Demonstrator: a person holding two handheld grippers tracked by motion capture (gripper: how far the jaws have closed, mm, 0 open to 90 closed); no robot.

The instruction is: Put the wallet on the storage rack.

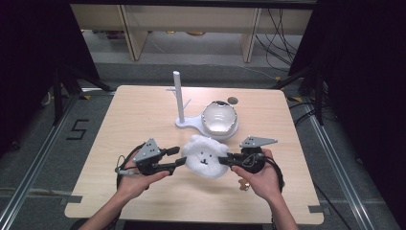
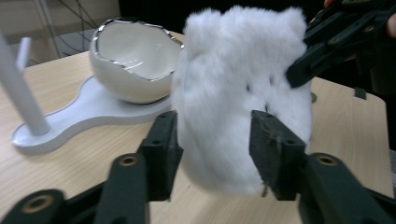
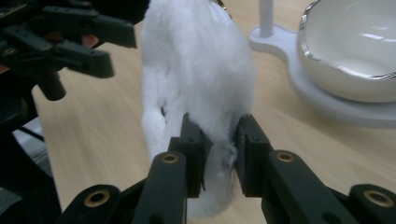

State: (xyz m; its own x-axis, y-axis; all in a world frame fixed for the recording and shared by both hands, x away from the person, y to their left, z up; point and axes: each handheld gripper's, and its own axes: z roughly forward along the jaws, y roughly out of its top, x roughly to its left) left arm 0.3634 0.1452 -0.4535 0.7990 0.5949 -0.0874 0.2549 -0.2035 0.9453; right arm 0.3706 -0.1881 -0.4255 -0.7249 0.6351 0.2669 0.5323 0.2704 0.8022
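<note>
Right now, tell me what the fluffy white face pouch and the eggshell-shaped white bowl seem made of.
Fluffy white face pouch: soft plush or faux fur, matte, with long fuzzy pile that dents under the right gripper. Eggshell-shaped white bowl: probably glazed ceramic, glossy, with sharp reflections and a silvery jagged rim.

Light wood table (image 1: 143, 115); white stand (image 1: 184, 120) w/ bowl (image 1: 219, 117) on it.
</note>
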